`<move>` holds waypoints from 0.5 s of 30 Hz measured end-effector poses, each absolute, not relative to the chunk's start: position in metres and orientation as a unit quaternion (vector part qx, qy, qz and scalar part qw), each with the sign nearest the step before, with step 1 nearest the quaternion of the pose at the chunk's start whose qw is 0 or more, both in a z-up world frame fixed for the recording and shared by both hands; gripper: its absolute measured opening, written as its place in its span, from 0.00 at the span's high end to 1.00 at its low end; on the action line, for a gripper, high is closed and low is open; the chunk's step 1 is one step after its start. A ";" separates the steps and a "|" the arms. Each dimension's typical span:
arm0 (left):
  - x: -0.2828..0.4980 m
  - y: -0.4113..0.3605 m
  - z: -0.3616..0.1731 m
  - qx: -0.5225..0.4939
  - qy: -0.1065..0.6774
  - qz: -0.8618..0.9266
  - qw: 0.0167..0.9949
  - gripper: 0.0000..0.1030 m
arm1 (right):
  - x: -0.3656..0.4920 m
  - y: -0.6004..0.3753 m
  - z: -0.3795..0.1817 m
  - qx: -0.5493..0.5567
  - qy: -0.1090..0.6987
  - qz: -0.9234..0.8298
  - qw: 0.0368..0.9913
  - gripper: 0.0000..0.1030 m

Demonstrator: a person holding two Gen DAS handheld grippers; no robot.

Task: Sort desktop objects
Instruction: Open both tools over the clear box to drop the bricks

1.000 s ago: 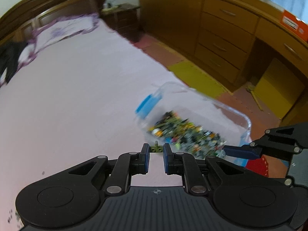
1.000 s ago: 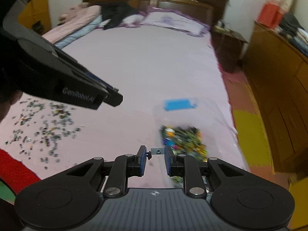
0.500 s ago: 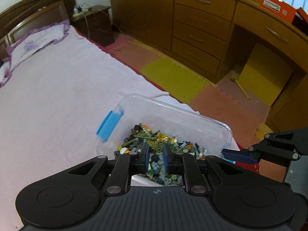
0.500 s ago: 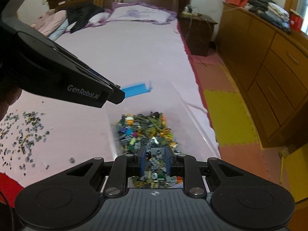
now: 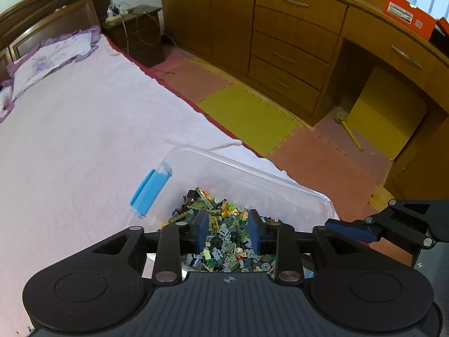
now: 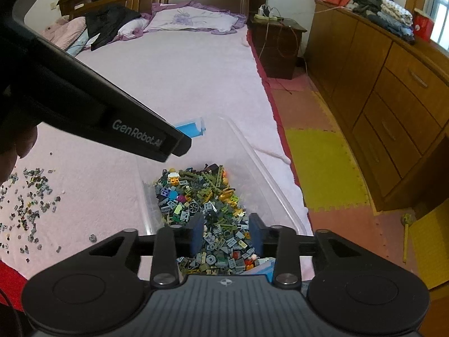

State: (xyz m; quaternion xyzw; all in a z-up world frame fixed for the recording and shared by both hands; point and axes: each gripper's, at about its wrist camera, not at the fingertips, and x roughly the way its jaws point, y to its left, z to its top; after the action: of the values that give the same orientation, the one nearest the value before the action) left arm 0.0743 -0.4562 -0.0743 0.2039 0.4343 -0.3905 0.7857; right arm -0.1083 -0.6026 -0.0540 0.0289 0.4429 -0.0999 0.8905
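A clear plastic bin (image 5: 252,173) with a blue latch (image 5: 151,193) sits on the pink bed near its right edge and holds a heap of small toy bricks (image 5: 213,205). My left gripper (image 5: 228,230) hovers over that heap, its jaws opening with nothing between them. One finger of my right gripper (image 5: 350,230) shows at the right. In the right wrist view my right gripper (image 6: 227,233) also hangs over the heap (image 6: 196,193) in the bin (image 6: 265,170), jaws opening and holding nothing. Several loose bricks (image 6: 28,196) lie scattered on the sheet at the left.
The bed edge (image 5: 213,120) drops to red and yellow foam floor mats (image 5: 247,112). Wooden drawers (image 5: 289,59) line the far wall, with a small mallet (image 5: 348,129) on the floor. A pillow (image 6: 193,19) and dark clothes (image 6: 109,22) lie at the headboard.
Both grippers swung from the open sheet to over the bin. Each pinched a small brick between its pads earlier; now both sets of jaws stand apart and the bricks are gone from them.
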 end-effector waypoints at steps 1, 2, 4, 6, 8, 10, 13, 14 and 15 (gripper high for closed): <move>0.075 -0.445 -0.081 0.203 0.434 -0.390 0.786 0.68 | -0.108 -0.602 -0.054 0.028 0.443 -0.099 0.890 0.60; 0.075 -0.435 -0.088 0.203 0.434 -0.390 0.786 0.66 | -0.108 -0.601 -0.054 0.028 0.444 -0.098 0.890 0.59; 0.076 -0.415 -0.100 0.201 0.434 -0.388 0.788 0.62 | -0.107 -0.600 -0.055 0.031 0.445 -0.098 0.890 0.57; 0.071 -0.391 -0.116 0.196 0.436 -0.384 0.790 0.60 | -0.106 -0.598 -0.055 0.032 0.445 -0.099 0.889 0.56; 0.066 -0.374 -0.123 0.189 0.439 -0.376 0.794 0.56 | -0.105 -0.595 -0.055 0.032 0.446 -0.097 0.889 0.55; 0.062 -0.356 -0.129 0.180 0.444 -0.366 0.798 0.53 | -0.104 -0.591 -0.055 0.031 0.447 -0.095 0.889 0.52; 0.042 -0.330 -0.137 0.169 0.451 -0.350 0.804 0.51 | -0.101 -0.582 -0.055 0.029 0.449 -0.090 0.889 0.49; 0.024 -0.322 -0.139 0.166 0.453 -0.343 0.806 0.50 | -0.099 -0.579 -0.056 0.029 0.450 -0.087 0.889 0.49; 0.009 -0.313 -0.141 0.162 0.455 -0.337 0.808 0.49 | -0.098 -0.575 -0.056 0.030 0.450 -0.083 0.889 0.48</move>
State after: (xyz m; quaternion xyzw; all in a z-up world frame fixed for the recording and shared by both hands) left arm 0.0088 -0.3133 -0.1414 0.1619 0.4549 -0.3366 0.8084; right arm -0.0977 -0.5755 -0.0560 0.0300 0.4497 -0.0830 0.8888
